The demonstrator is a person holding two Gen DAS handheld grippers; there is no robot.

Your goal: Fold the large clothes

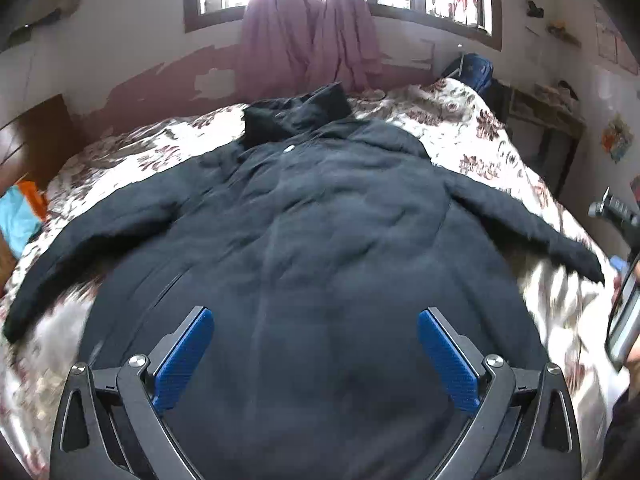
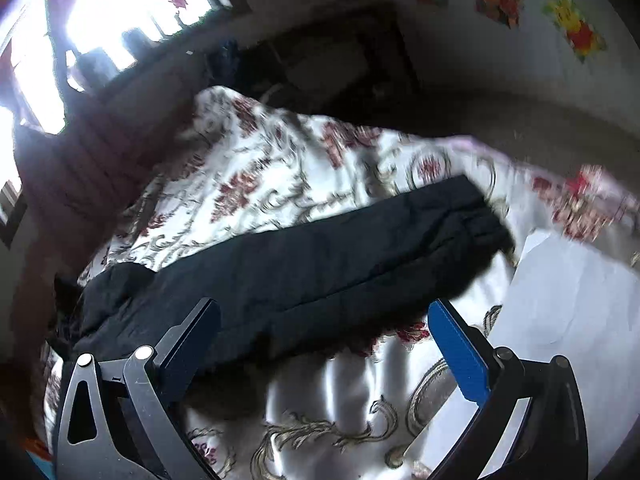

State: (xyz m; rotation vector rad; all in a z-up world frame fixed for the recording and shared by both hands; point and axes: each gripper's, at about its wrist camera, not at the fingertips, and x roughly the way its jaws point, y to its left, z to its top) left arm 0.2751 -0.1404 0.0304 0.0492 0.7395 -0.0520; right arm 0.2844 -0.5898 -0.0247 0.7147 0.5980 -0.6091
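Note:
A large dark navy padded jacket [image 1: 320, 220] lies spread flat on the bed, collar toward the window, both sleeves stretched out sideways. My left gripper [image 1: 314, 320] hovers open over the jacket's lower body, its blue pads [image 1: 184, 360] wide apart with nothing between them. In the right wrist view the jacket's right sleeve [image 2: 340, 252] runs across the flowered bedspread [image 2: 280, 168], cuff at the right. My right gripper [image 2: 324, 316] is open just above that sleeve, holding nothing. The right gripper's body [image 1: 622, 320] shows at the left wrist view's right edge.
The bed carries a white bedspread with red flowers [image 1: 480, 128]. Purple curtains [image 1: 312, 36] hang below a bright window at the far wall. A dark wooden table [image 1: 548, 128] stands right of the bed, and orange and blue items [image 1: 20, 212] lie at the left.

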